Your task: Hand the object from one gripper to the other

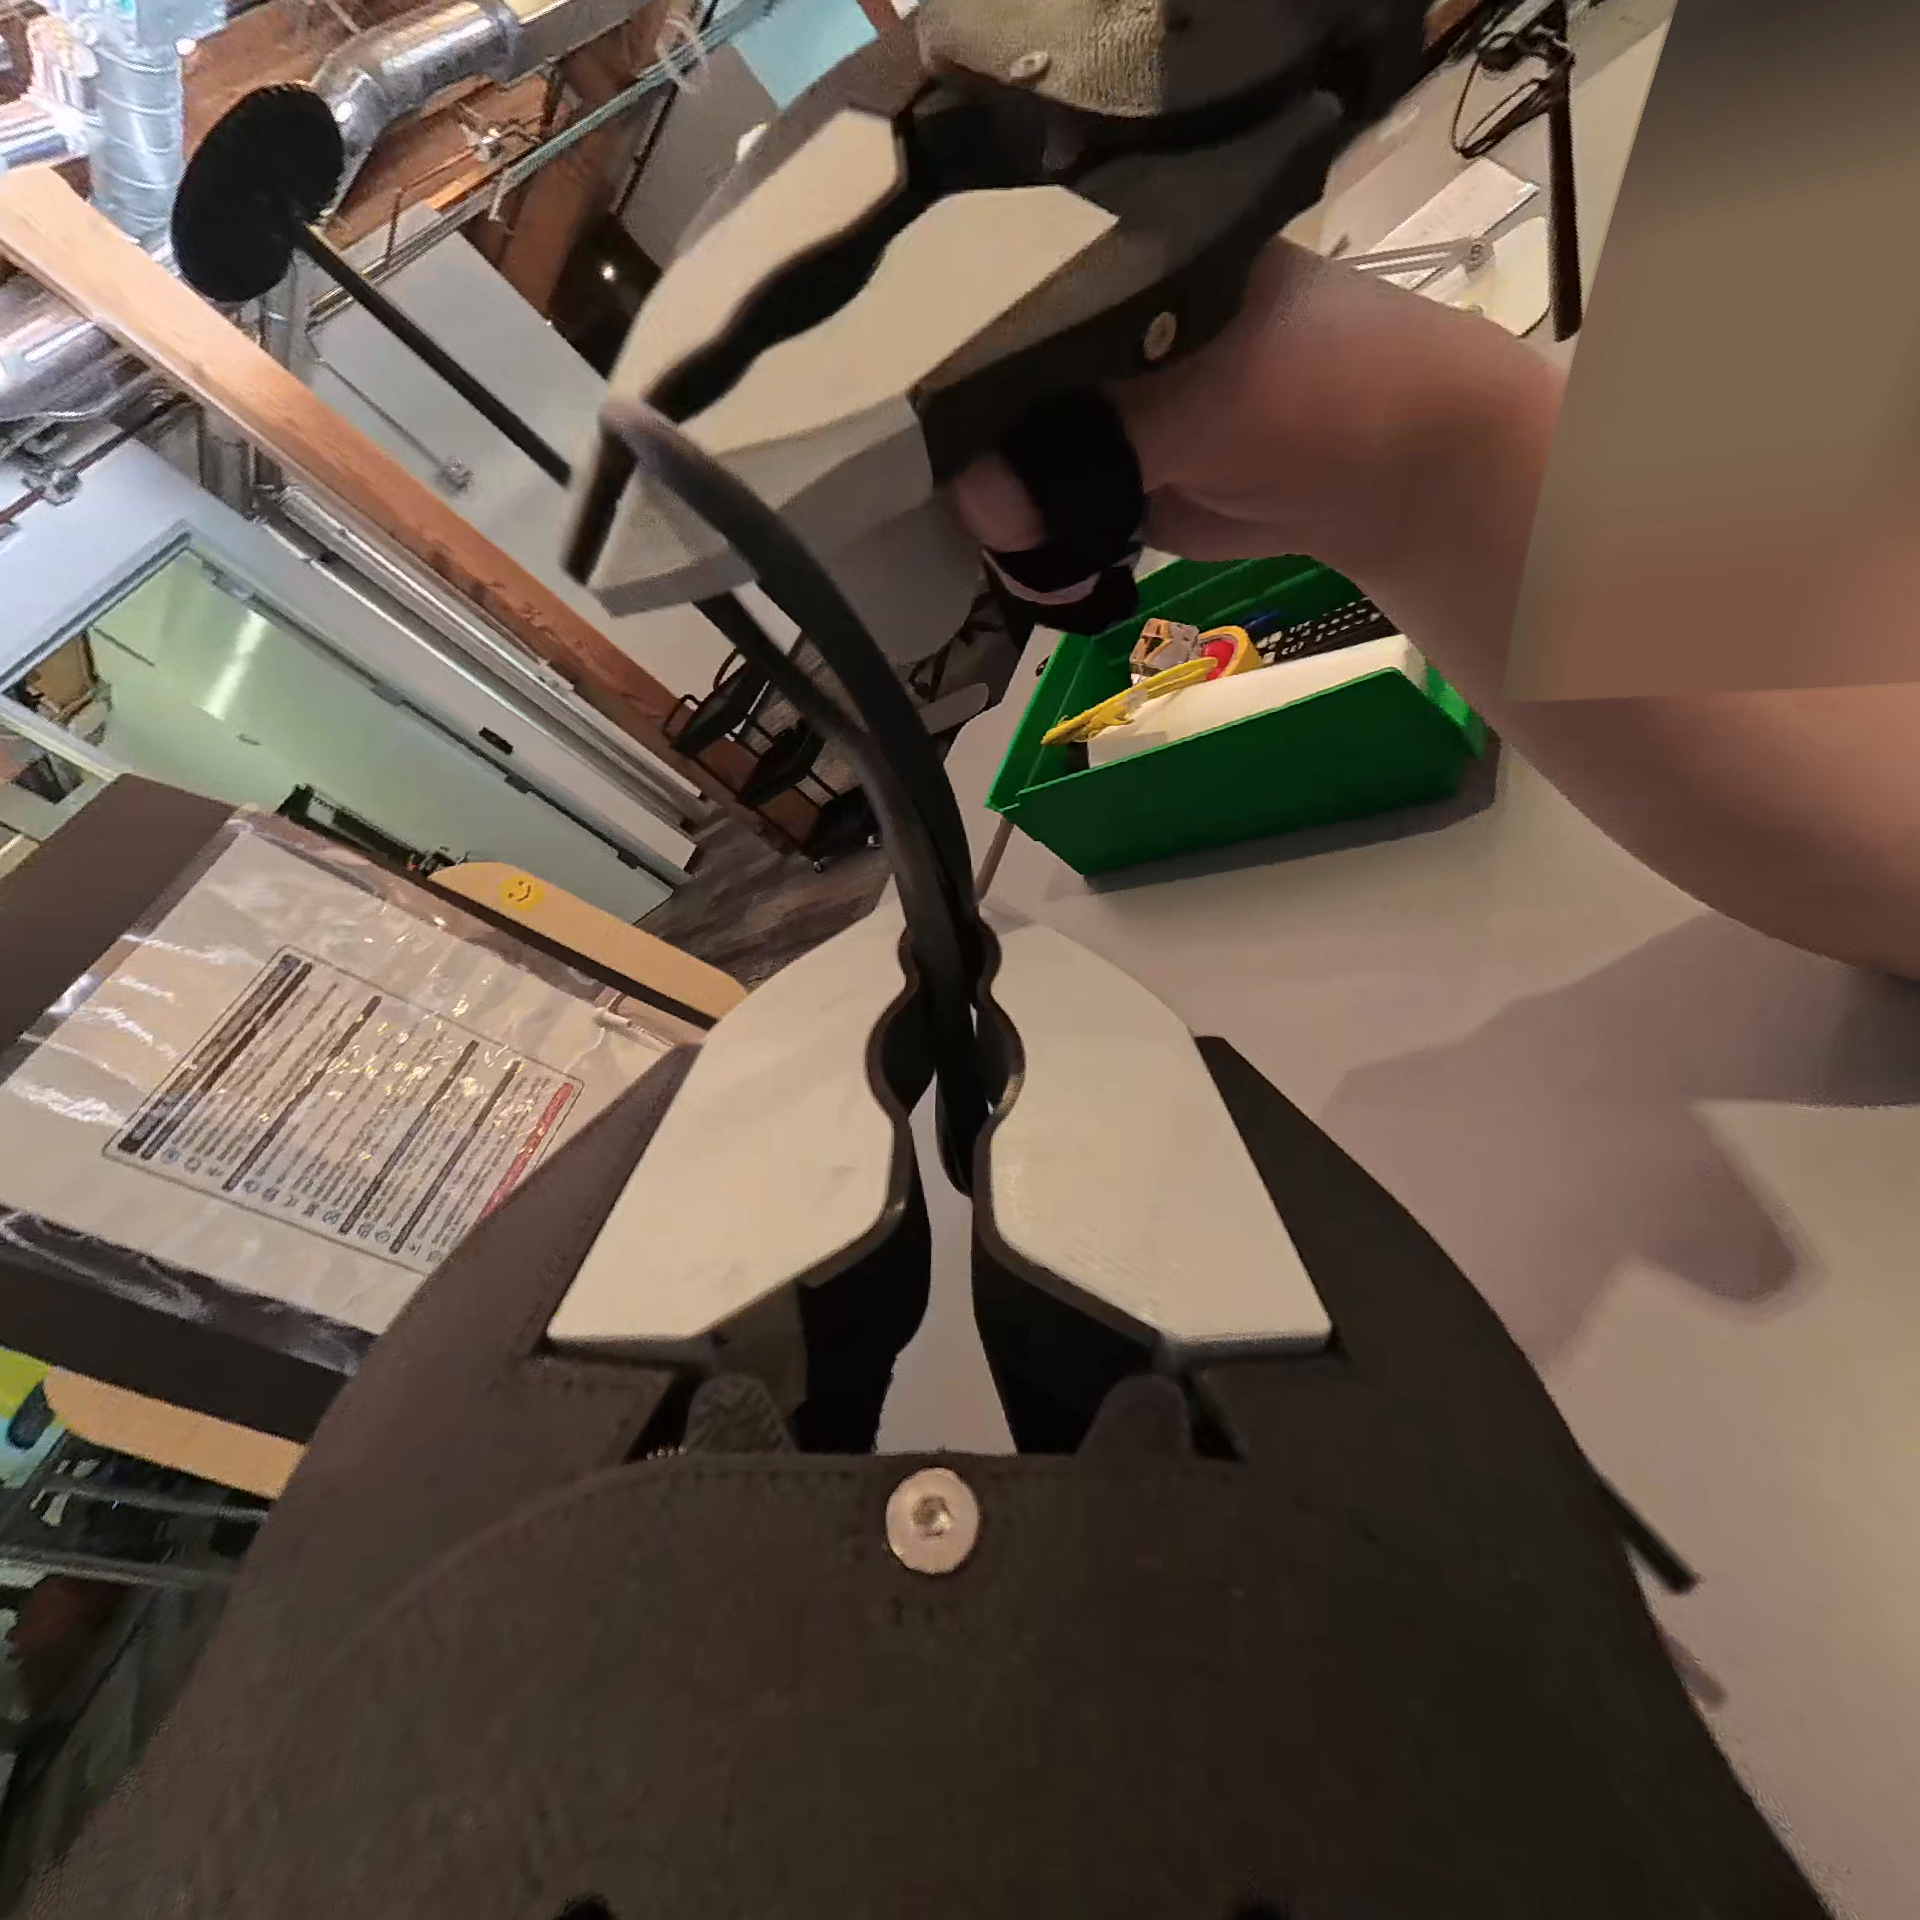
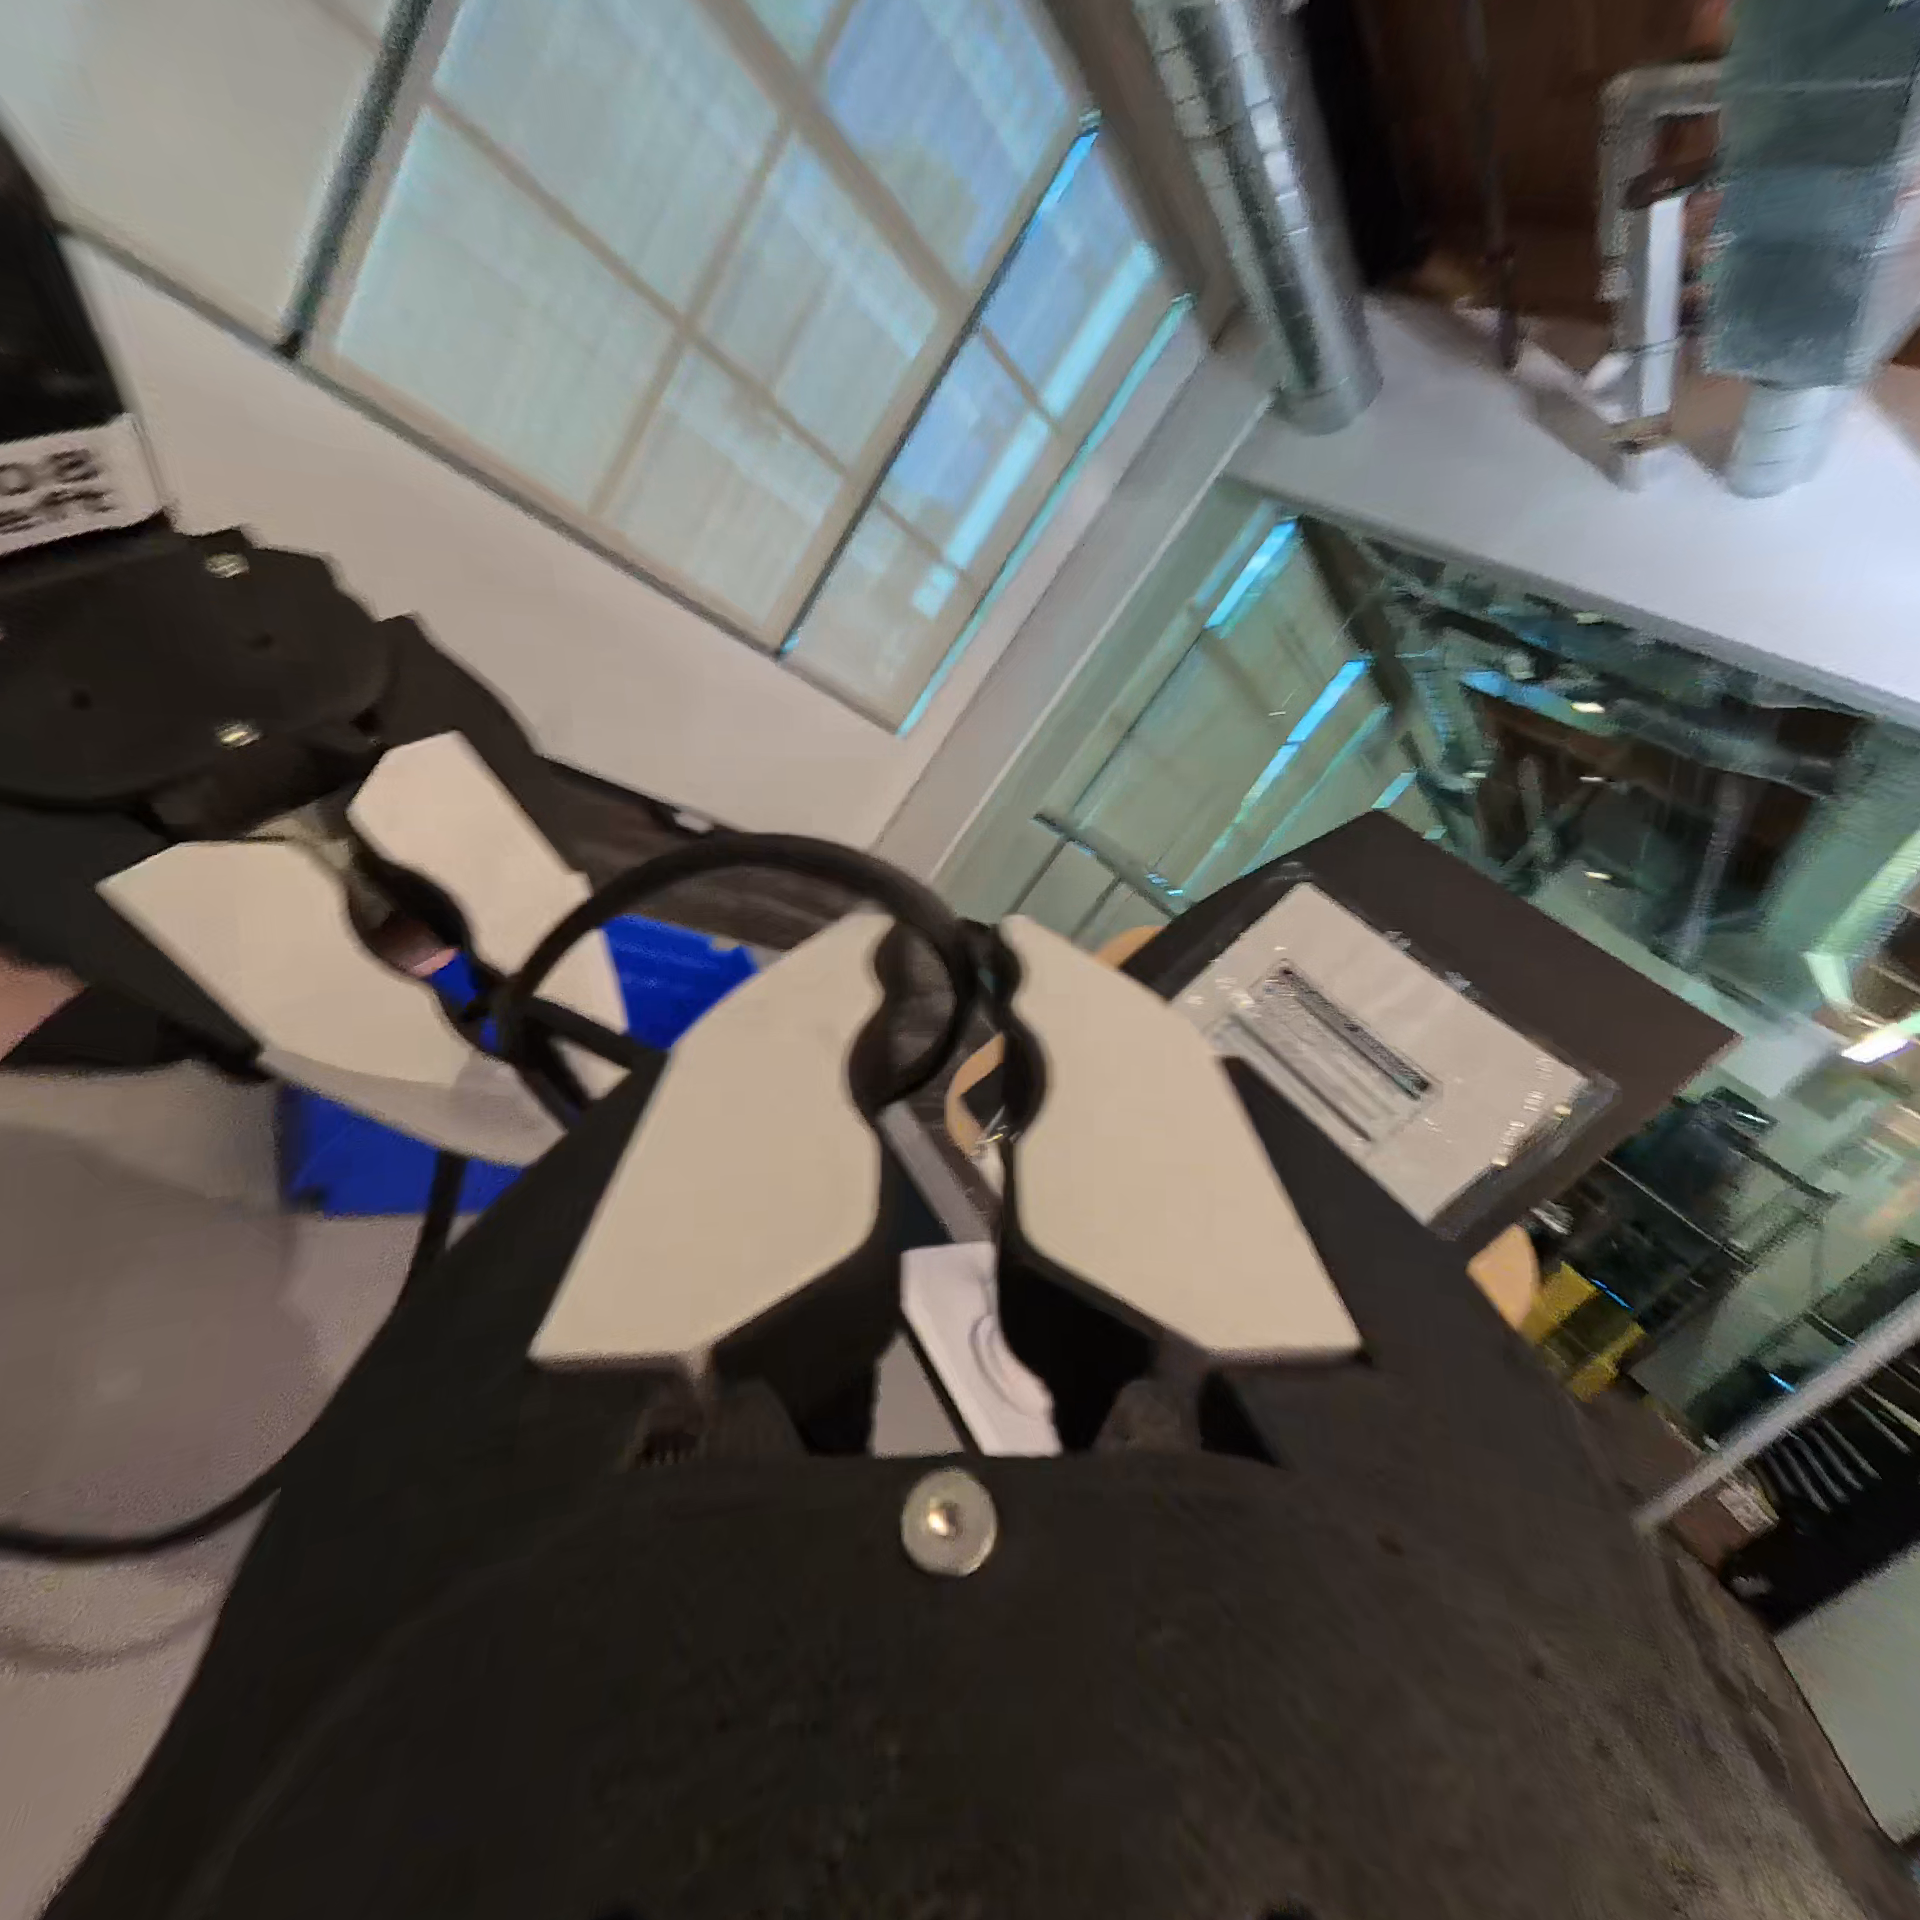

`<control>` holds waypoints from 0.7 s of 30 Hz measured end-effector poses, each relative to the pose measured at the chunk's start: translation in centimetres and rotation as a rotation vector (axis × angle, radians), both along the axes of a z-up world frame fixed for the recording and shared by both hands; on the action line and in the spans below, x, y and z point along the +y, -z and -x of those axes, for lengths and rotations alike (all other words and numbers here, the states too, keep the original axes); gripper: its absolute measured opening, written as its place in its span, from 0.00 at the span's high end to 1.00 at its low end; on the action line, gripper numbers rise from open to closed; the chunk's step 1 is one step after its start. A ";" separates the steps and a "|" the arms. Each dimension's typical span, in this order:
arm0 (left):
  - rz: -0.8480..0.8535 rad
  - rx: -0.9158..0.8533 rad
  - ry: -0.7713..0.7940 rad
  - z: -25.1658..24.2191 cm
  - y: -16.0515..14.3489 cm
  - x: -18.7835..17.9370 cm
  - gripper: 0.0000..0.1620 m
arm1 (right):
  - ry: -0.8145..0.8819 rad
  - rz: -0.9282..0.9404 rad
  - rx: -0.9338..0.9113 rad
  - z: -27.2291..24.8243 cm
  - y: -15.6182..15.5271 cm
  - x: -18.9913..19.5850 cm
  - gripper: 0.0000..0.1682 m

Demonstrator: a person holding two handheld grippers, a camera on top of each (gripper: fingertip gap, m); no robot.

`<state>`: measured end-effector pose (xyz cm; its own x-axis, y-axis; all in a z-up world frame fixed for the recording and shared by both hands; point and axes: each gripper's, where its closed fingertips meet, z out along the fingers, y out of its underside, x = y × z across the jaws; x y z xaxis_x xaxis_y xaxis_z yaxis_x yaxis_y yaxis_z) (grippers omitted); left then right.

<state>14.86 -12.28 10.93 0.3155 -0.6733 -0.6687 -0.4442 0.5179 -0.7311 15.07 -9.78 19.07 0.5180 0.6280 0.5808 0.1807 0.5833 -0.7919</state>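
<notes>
Black rubbery ring [image 1: 831,665], thin and smooth, arcs between both tools: the left tool [image 1: 948,997] clenches one end between pale scalloped fingers, the right tool [image 1: 665,416] pinches the other. Behind, a green plastic bin [image 1: 1247,779] sits on the grey surface [image 1: 1351,987].

Grey table [image 1: 1351,1039] fills right side of left wrist view, surface plain. Green bin [image 1: 1236,790] sits on it near far edge, holding yellow clip-like item, white block and small mixed bits. Papers [image 1: 1444,229] lie farther back on same surface. Right wrist view: white sheet [image 2: 977,1351] on grey surface; blue bin [image 2: 416,1143] at left, support unclear.
</notes>
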 end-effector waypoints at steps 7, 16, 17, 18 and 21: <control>-0.012 -0.053 0.049 0.8 -0.9 -1.5 0.70 | 0.092 0.147 0.099 -3.9 -1.2 0.4 0.98; -0.072 -0.176 0.019 5.7 -3.7 -1.5 0.78 | 0.550 0.091 -0.105 -14.4 -10.3 6.7 0.97; -0.080 -0.177 0.015 5.9 -3.8 -1.6 0.79 | 0.614 0.094 -0.123 -16.1 -11.2 7.7 0.98; -0.086 -0.179 0.014 5.9 -3.8 -1.7 0.79 | 0.668 0.102 -0.144 -17.8 -11.8 8.7 0.98; -0.096 -0.181 0.030 5.7 -3.9 -2.3 0.80 | 0.840 0.149 -0.223 -23.3 -12.0 11.5 0.97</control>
<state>9.15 -14.56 14.86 0.4171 -0.6200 -0.6646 -0.2936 0.6001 -0.7441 38.36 1.71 31.06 0.7270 0.1682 0.6657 0.6628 0.0814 -0.7443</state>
